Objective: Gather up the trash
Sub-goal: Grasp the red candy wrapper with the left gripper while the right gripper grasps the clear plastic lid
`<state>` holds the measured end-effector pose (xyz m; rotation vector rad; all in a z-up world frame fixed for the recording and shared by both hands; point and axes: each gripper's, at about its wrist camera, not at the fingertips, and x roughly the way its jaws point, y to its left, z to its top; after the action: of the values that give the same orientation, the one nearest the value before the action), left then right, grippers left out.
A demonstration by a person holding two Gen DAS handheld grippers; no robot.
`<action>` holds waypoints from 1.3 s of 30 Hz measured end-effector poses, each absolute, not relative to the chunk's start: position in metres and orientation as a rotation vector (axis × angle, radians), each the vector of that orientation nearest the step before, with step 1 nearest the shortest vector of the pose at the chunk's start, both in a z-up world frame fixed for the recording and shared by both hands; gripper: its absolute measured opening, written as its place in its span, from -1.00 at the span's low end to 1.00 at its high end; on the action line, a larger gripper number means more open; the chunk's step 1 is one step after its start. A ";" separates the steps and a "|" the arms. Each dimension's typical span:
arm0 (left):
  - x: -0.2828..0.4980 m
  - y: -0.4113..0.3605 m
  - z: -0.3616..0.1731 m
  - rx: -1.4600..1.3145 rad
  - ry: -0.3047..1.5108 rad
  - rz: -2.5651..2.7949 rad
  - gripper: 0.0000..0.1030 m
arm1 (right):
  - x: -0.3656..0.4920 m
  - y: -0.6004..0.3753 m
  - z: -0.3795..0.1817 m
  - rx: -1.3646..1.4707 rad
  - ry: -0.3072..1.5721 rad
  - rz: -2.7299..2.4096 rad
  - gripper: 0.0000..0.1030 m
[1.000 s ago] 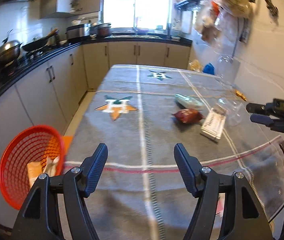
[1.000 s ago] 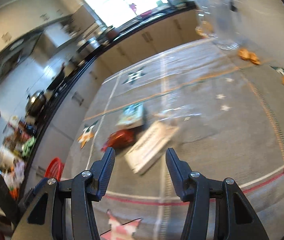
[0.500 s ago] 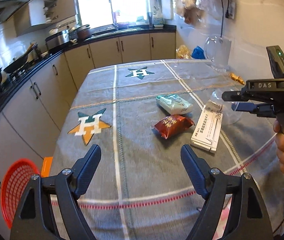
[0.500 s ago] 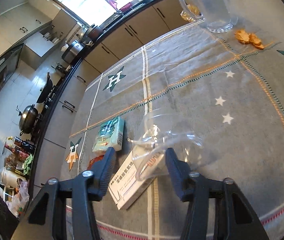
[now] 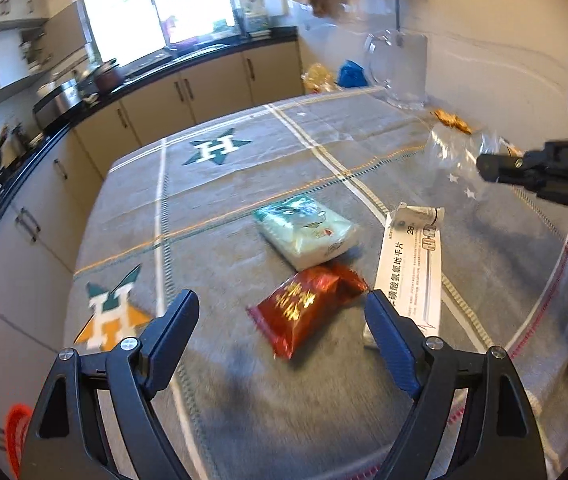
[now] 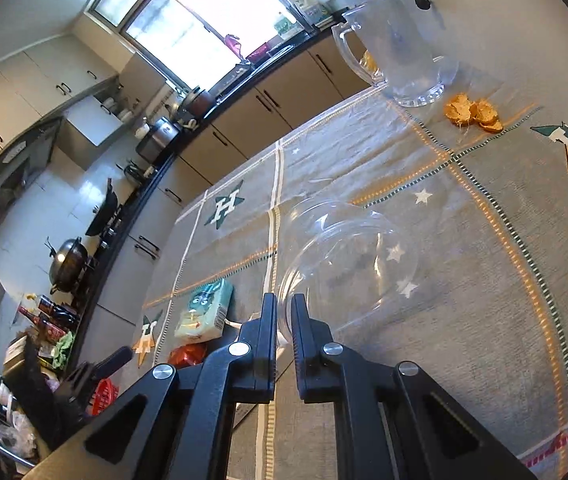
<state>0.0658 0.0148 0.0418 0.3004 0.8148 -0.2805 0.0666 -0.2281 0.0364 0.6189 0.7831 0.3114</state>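
On the grey tablecloth (image 5: 220,360) lie a red snack packet (image 5: 307,308), a pale green tissue pack (image 5: 307,232) and a long white box (image 5: 411,272). My left gripper (image 5: 282,308) hovers just short of the red packet, jaws wide and still opening, nothing between them. A clear plastic container (image 6: 347,264) lies on its side further right. My right gripper (image 6: 284,304) is shut on the container's near rim. In the left wrist view the right gripper (image 5: 483,166) shows at the right edge against the clear plastic container (image 5: 455,160).
An orange-red basket (image 5: 14,436) sits low beside the table's left edge. A glass pitcher (image 6: 399,52) and orange peels (image 6: 473,114) stand at the table's far end by the wall. Kitchen counters with pots run along the left.
The left gripper swung from the basket side toward the packets and opened wider. The right gripper came down over the clear container and its jaws shut on the rim.
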 end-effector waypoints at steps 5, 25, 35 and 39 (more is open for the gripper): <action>0.082 0.009 0.029 0.361 0.856 -0.326 0.63 | 0.062 -0.230 0.039 0.629 0.777 0.337 -0.84; 0.053 0.026 0.023 0.108 0.885 -0.201 -0.29 | 0.053 -0.200 0.049 0.496 0.734 0.399 -0.84; 0.024 0.046 0.041 0.080 0.787 -0.078 -0.29 | 0.036 -0.166 0.062 0.368 0.671 0.498 -0.84; 0.022 0.051 0.043 0.061 0.777 -0.054 -0.29 | 0.033 -0.158 0.063 0.341 0.667 0.521 -0.84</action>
<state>0.0216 0.0512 0.0426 0.0608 0.7774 -0.0539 0.0328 -0.1582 0.0627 0.3411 0.6666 0.5211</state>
